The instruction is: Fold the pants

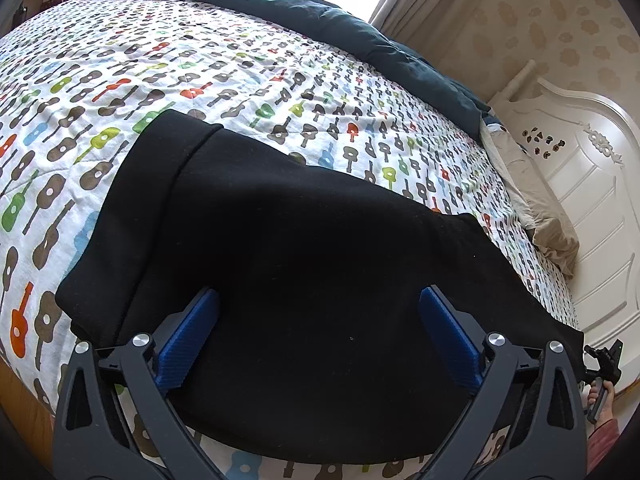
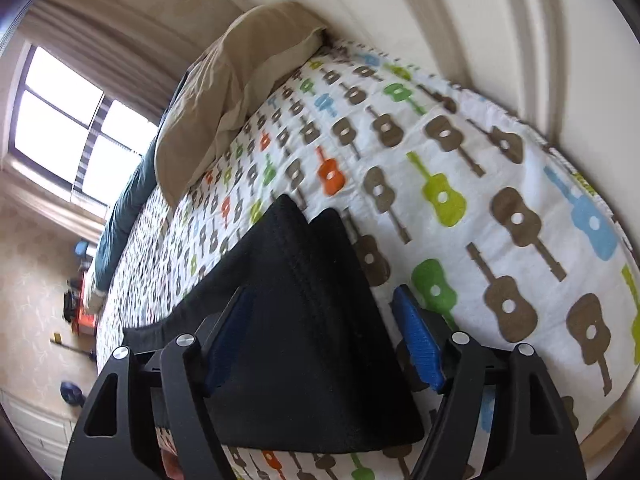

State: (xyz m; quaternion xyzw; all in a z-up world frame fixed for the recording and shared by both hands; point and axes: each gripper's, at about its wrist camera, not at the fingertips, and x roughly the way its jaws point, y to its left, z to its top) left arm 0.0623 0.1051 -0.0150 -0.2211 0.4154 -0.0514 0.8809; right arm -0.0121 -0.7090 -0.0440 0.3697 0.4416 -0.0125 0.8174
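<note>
The black pants (image 1: 304,248) lie spread across the guitar-print bedsheet (image 1: 192,64), filling the centre and lower half of the left wrist view, with one folded edge running toward the upper left of the dark cloth. The left gripper (image 1: 318,304) hangs over the pants with its blue fingers (image 1: 188,344) spread wide, one at lower left and one at lower right of the frame, and nothing is pinched between them. At the far lower right edge of that view, part of the right gripper (image 1: 606,364) shows just beside the end of the pants.

In the right wrist view the pants (image 2: 304,320) run up the lower centre as a narrow dark strip with stitched seams, lying on the bedsheet (image 2: 500,168). The right gripper (image 2: 322,302) straddles this end, its fingers (image 2: 418,340) wide apart on either side of the cloth and not closed on it. A beige pillow (image 2: 224,92) sits in the upper left, against the white headboard (image 2: 460,12).
</note>
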